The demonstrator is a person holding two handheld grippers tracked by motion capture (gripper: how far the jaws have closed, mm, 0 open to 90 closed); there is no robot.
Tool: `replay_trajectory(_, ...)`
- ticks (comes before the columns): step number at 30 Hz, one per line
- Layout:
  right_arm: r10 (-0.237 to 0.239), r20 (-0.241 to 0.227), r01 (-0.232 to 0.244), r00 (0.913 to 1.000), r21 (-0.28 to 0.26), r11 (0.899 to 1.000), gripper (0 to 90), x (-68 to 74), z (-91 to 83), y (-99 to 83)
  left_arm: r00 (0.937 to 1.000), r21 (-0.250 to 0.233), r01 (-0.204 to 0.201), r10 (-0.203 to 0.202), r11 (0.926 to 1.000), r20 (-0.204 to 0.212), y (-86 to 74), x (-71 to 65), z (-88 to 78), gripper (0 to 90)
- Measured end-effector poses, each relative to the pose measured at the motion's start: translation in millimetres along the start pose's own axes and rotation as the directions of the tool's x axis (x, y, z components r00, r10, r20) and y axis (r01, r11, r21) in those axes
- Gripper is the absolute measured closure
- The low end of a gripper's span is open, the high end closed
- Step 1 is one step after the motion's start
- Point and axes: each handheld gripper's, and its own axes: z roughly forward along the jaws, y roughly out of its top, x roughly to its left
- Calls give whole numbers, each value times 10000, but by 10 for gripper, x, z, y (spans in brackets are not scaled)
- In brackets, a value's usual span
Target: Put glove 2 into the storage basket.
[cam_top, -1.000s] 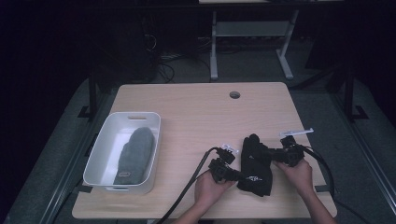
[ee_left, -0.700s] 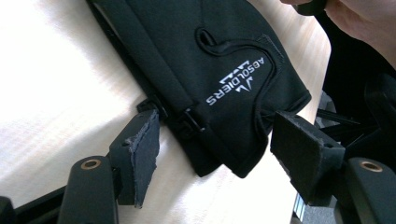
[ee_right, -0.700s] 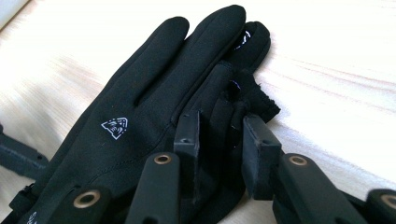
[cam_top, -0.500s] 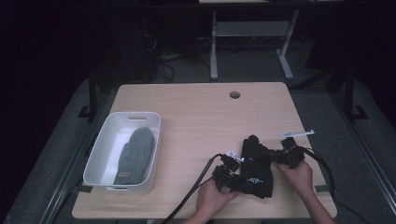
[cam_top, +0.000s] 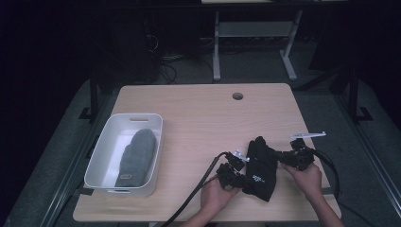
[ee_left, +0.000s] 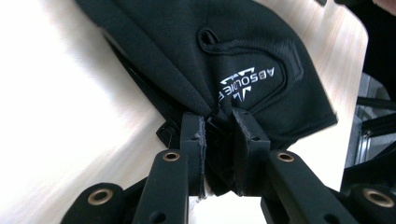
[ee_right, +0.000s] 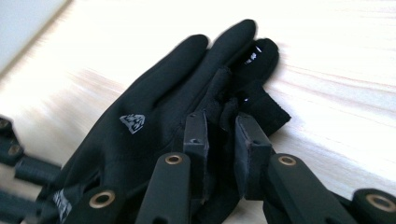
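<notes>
A black glove (cam_top: pixel 259 168) with white print lies on the wooden table (cam_top: pixel 203 118) near its front right. My left gripper (cam_top: pixel 241 178) is at the glove's near left edge. In the left gripper view its jaws have just been closing, and the left gripper (ee_left: pixel 219 116) pinches bunched fabric of the black glove (ee_left: pixel 187 46) beside the logo. From the right, my right gripper (cam_top: pixel 283 158) meets the glove. In the right gripper view its jaws have also just been closing, and the right gripper (ee_right: pixel 219 119) clamps a fold of the black glove (ee_right: pixel 154 107) below the fingers.
A white bin (cam_top: pixel 137 115) stands at the table's left with a grey mitten (cam_top: pixel 135 156) lying in it. A round cable hole (cam_top: pixel 238 96) sits near the far edge. Black cables trail from both grippers over the front edge.
The black glove has shifted a little and lies more slanted. Both hands stay almost where they were, one at each side of it.
</notes>
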Motion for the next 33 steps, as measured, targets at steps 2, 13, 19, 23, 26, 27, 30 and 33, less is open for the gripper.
replay_trajectory(2, 100, -233, -101, 9997, -65, 9999, 772, 17, -8, 5, 10000, 20, 25, -25, 10000, -23, -19, 42, -55, 761)
replay_trajectory(13, -4, -435, 9, 9991, 108, 9999, 778, 85, 44, -31, 9984, 167, 398, -405, 9991, 402, -112, 119, -139, 764)
replay_trajectory(19, 207, -740, -221, 9970, -174, 9996, 778, 87, -10, -45, 9967, 44, 564, -565, 9984, 586, -93, 153, -244, 765)
replay_trajectory(23, 326, -1009, -367, 9944, -398, 9985, 779, 109, -41, -30, 9967, -36, 600, -597, 9982, 552, -85, 169, -344, 765)
replay_trajectory(26, 176, -929, -203, 9955, -283, 9994, 780, 119, -29, -15, 9965, 276, 470, -487, 9985, 675, -98, 187, -309, 762)
replay_trajectory(27, 173, -859, -193, 9962, -223, 9996, 779, 120, -20, -21, 9934, 384, 630, -663, 9973, 938, -107, 180, -269, 753)
replay_trajectory(30, 115, -602, -123, 9981, -117, 9999, 780, 111, -14, -62, 9935, 774, 673, -739, 9947, 862, -118, 115, -141, 494)
replay_trajectory(33, 276, -578, -289, 9979, -222, 9993, 785, 68, -27, -131, 9990, 818, 241, -270, 9964, 345, -124, -6, -53, 384)
